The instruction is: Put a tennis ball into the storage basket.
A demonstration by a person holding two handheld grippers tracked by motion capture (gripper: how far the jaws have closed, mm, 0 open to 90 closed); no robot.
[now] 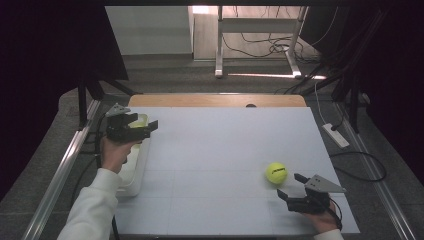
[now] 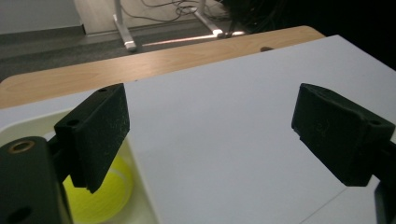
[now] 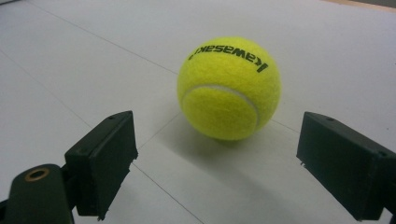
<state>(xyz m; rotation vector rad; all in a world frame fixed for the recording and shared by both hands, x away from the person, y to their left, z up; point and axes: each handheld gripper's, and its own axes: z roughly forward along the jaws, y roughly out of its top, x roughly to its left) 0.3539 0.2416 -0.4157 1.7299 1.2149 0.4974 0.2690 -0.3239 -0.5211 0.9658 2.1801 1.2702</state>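
A yellow tennis ball (image 1: pixel 276 173) (image 3: pixel 229 88) with black lettering rests on the white board (image 1: pixel 225 150) near the front right. My right gripper (image 1: pixel 290 185) (image 3: pixel 217 156) stands open just short of this ball, which lies ahead of the jaws, not between them. A second yellow ball (image 1: pixel 137 121) (image 2: pixel 100 198) lies in the far end of a white tray (image 1: pixel 134 175) at the board's left edge. My left gripper (image 1: pixel 145 126) (image 2: pixel 212 121) hovers above that tray end, open and empty, pointing out over the board.
A wooden table edge (image 1: pixel 215 100) runs along the far side of the board. Metal rails (image 1: pixel 60 170) flank the table. A power strip (image 1: pixel 336 135) and cables lie on the floor at right, and a white desk frame (image 1: pixel 219 45) stands beyond.
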